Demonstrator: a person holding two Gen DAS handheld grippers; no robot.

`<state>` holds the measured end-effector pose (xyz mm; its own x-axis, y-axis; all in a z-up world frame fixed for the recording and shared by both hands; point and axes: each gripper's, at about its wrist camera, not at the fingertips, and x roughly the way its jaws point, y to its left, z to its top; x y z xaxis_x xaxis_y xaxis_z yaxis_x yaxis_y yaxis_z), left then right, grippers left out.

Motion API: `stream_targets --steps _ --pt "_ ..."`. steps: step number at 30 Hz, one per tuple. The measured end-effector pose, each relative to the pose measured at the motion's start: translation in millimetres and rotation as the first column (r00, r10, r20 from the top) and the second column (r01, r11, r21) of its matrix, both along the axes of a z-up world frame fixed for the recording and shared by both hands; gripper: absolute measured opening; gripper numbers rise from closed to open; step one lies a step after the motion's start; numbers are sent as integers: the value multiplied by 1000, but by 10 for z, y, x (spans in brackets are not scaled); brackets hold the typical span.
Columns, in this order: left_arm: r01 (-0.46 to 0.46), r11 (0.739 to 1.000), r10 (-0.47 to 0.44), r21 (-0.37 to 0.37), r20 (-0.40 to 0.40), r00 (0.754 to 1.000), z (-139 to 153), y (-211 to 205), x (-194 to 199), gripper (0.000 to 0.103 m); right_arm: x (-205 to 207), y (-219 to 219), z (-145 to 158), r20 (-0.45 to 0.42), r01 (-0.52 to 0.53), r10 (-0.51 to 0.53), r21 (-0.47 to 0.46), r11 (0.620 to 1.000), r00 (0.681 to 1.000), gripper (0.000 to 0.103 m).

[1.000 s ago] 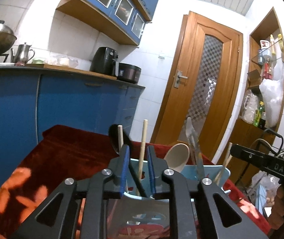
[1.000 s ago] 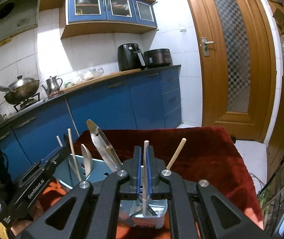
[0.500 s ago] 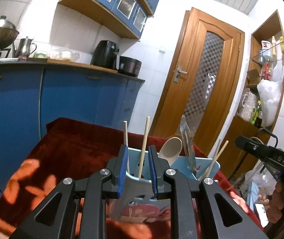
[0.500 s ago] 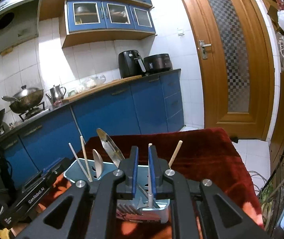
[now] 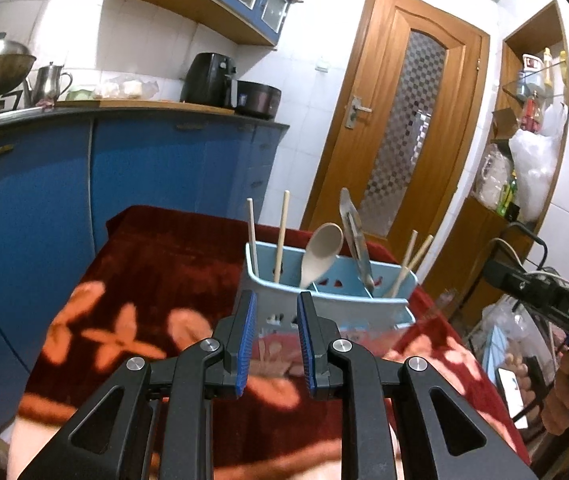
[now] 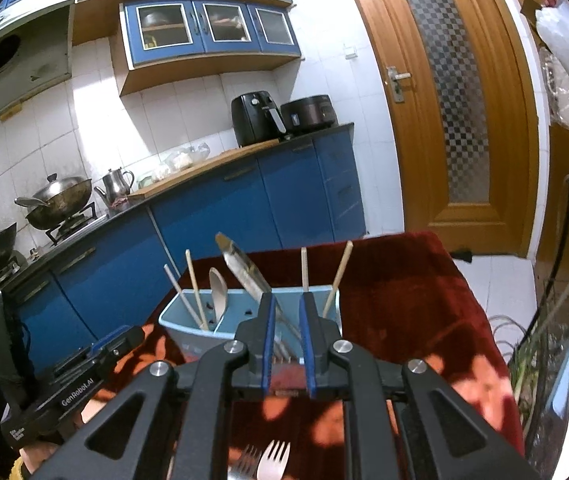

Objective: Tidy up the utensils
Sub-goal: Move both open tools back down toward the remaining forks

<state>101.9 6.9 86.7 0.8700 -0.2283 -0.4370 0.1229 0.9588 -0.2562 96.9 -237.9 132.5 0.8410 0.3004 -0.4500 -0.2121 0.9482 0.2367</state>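
**Both tools stand apart and empty before the utensil holder**

The left tool (image 5: 274, 338) hovers above the red flowered cloth (image 5: 156, 280) covering the surface, its blue-padded fingers (image 5: 244, 340) spread with a clear gap and nothing between them. Just beyond its tips stands the light blue utensil holder (image 5: 324, 304), holding upright chopsticks (image 5: 282, 236), a pale spoon (image 5: 320, 252), a metal peeler-like utensil (image 5: 354, 236) and a second pair of chopsticks (image 5: 410, 260) at its far end.

The right tool (image 6: 286, 338) faces the same holder (image 6: 188, 326) from the other side, its fingers (image 6: 308, 344) parted a little less and gripping nothing. Through the gap between them, utensil handles inside the holder can be seen, but no contact is visible. Two forks (image 6: 272, 458) lie on the cloth (image 6: 404, 300) below this tool. The left tool's black body (image 6: 72, 384) appears at lower left in the right wrist view.
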Motion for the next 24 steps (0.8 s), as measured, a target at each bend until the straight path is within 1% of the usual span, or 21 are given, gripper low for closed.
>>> stream_targets --steps 7,10,12,18,24 --pt "53 998 -50 39 -86 995 -65 -68 -252 21 -294 -6 -160 -87 5 -5 2 1000 996 17" --pt "76 995 -69 58 -124 990 -118 -122 -352 21 -433 -14 -259 -106 7 -5 11 1000 994 21" --pt "93 994 -84 62 -141 986 -153 -154 -398 21 -517 -21 -369 -134 7 -4 20 1000 991 21" --pt "144 987 -126 75 -213 969 -303 -246 -521 21 -666 -34 -617 -200 12 -8 21 1000 980 22" --pt "177 980 -142 96 -293 945 -467 -353 -566 21 -771 -36 -778 -241 -3 5 9 1000 971 24"
